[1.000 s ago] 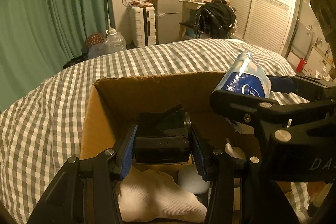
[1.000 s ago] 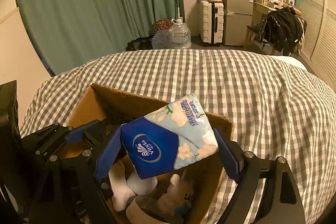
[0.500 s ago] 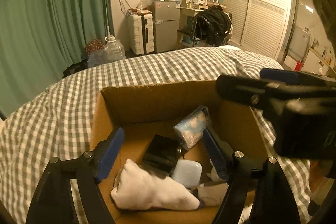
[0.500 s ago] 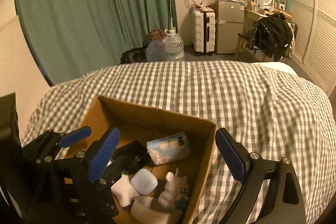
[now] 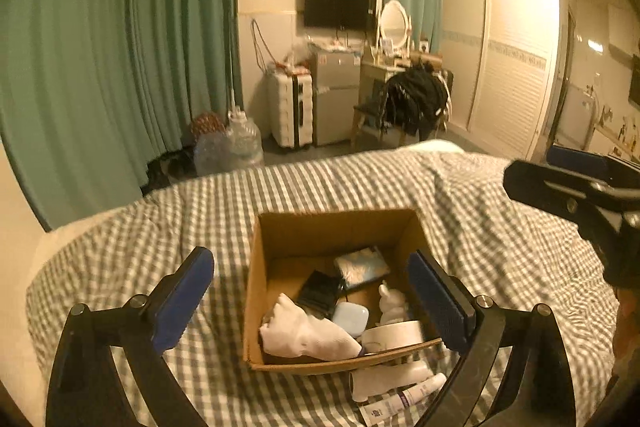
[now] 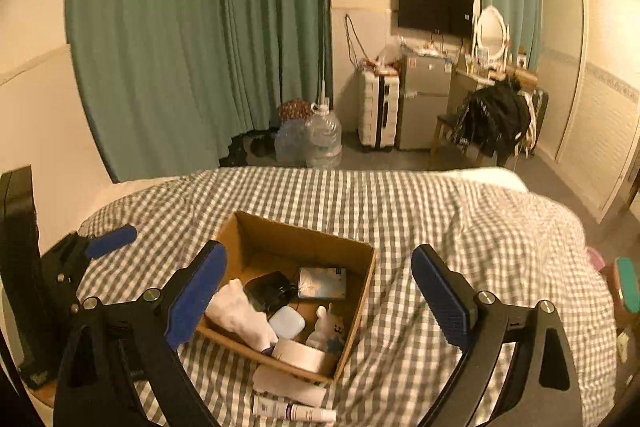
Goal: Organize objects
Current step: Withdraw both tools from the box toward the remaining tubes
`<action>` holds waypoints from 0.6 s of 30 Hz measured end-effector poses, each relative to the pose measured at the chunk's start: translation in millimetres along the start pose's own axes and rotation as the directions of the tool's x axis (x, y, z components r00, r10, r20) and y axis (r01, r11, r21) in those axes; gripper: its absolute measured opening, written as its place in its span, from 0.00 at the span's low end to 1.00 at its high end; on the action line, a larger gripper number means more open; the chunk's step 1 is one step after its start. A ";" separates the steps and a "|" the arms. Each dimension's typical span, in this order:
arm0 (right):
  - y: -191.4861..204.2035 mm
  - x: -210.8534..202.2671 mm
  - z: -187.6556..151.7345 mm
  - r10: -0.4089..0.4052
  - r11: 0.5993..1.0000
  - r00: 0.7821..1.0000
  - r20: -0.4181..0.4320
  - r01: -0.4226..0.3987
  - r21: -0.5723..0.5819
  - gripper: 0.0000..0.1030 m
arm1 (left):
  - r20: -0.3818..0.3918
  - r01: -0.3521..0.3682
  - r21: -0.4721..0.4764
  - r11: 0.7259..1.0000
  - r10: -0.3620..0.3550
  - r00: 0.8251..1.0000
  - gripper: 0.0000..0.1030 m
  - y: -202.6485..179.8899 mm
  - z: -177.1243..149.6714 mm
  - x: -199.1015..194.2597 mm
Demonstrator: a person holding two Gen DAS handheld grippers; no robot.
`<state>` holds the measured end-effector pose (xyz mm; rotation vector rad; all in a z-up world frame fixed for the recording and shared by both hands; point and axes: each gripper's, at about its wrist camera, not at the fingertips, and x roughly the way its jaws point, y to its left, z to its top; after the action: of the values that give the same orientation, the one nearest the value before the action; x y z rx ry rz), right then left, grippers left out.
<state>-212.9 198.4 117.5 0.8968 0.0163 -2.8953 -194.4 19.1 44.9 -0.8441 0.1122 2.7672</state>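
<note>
An open cardboard box [image 5: 332, 227] [image 6: 360, 259] stands on the checked bedspread. Inside lie a blue tissue pack [image 5: 362, 267] [image 6: 322, 283], a black case [image 5: 320, 293] [image 6: 270, 291], a white cloth [image 5: 304, 333] [image 6: 240, 313], a small white case [image 5: 351, 318] [image 6: 286, 322], a white figurine [image 5: 392, 303] [image 6: 326, 327] and a tape roll [image 5: 394, 335] [image 6: 300, 353]. My left gripper [image 5: 316, 303] is open and empty, raised above the box. My right gripper [image 6: 320, 303] is open and empty, also above the box.
White tubes [image 5: 404, 385] [image 6: 294, 401] lie on the bedspread [image 5: 120, 247] [image 6: 460, 227] by the box's near side. Beyond the bed are green curtains [image 5: 120, 67], water jugs [image 6: 320, 137], a suitcase and a small fridge.
Both grippers opened and dropped the black case and the tissue pack into the box. Both then pulled back and up, so the box looks smaller.
</note>
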 end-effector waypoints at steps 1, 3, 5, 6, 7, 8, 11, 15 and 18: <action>1.7 -9.0 1.1 -0.003 1.000 1.000 0.009 0.003 -0.006 0.91 | 0.009 -0.003 0.002 1.000 0.003 1.000 0.98 -0.3 1.5 -6.9; 6.8 -28.5 0.8 -0.012 1.000 1.000 0.024 0.013 -0.021 0.91 | 0.026 -0.013 0.007 1.000 0.013 1.000 0.99 -0.8 3.1 -24.2; 10.4 -44.5 -1.9 -0.021 0.999 0.999 0.034 0.022 -0.037 0.91 | 0.034 -0.024 0.008 1.000 0.023 0.999 0.99 -2.6 3.5 -37.3; 12.7 -52.6 -4.2 -0.024 0.999 0.999 0.038 0.026 -0.045 0.91 | 0.038 -0.026 0.007 1.000 0.025 0.999 0.99 -2.9 3.3 -42.9; 13.9 -59.2 -6.2 -0.027 0.998 0.999 0.043 0.029 -0.049 0.91 | 0.042 -0.028 0.006 1.000 0.028 0.999 0.99 -2.7 2.1 -50.0; 15.4 -66.7 -9.0 -0.031 0.998 0.998 0.049 0.034 -0.052 0.91 | 0.045 -0.033 0.005 0.999 0.033 0.998 0.99 -3.4 0.8 -55.1; 16.6 -81.8 -18.4 -0.038 0.998 0.998 0.058 0.041 -0.055 0.91 | 0.049 -0.052 0.008 0.999 0.052 0.997 0.99 -2.5 -6.7 -67.7; 16.1 -84.4 -40.1 -0.052 0.997 0.997 0.054 0.055 -0.057 0.91 | 0.043 -0.078 -0.025 0.997 0.079 0.996 0.99 5.1 -26.6 -74.0; 16.5 -67.6 -64.3 -0.059 0.996 0.998 0.007 0.059 -0.062 0.91 | 0.028 -0.111 -0.049 0.993 0.113 0.993 0.99 11.8 -48.8 -66.5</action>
<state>-119.6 191.6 102.9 0.8929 0.1346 -2.9332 -117.7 -13.3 41.5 -0.8301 0.0911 2.8973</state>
